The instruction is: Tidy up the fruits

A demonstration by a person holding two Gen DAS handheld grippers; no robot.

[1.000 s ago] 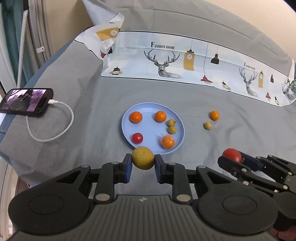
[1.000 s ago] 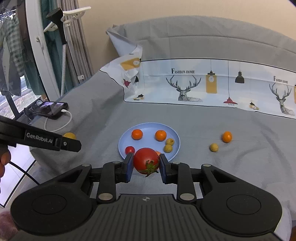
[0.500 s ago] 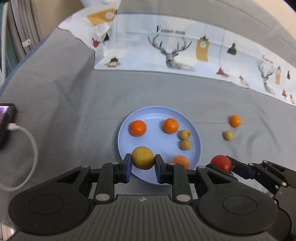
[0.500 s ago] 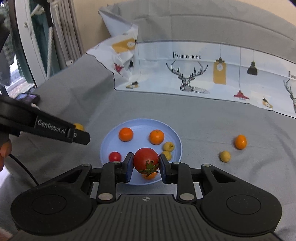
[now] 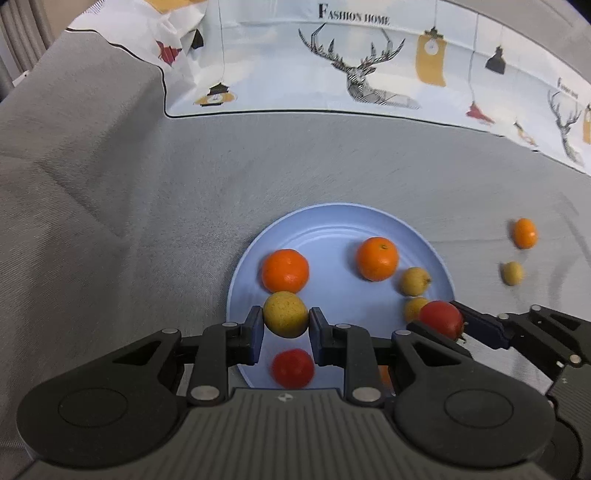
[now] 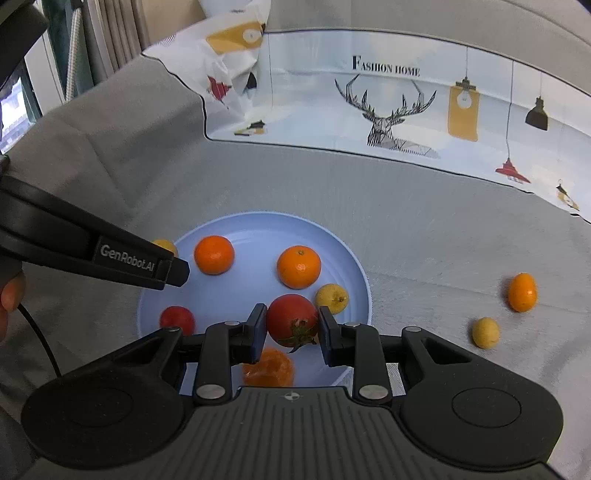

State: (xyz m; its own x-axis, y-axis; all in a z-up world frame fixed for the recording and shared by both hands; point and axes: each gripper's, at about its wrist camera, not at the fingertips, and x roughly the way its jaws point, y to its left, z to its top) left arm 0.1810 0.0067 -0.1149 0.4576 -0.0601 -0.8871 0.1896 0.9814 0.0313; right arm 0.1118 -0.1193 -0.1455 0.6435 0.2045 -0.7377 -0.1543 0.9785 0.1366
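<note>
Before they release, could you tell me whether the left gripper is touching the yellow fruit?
Touching: the left wrist view shows the left gripper with both blue pads pressed against the yellow fruit.

A grey bedsheet [image 5: 110, 192] spreads below a deer-print cloth [image 6: 388, 103], with curtains [image 6: 107, 33] at left.

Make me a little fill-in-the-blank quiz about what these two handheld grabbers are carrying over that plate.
1. The left gripper holds a round ____ fruit.
2. The right gripper holds a red ____.
3. The plate is coloured light ____.
4. Off the plate, on the grey cloth, lie ____ small fruits.

Missing words: yellow; tomato; blue; two
</note>
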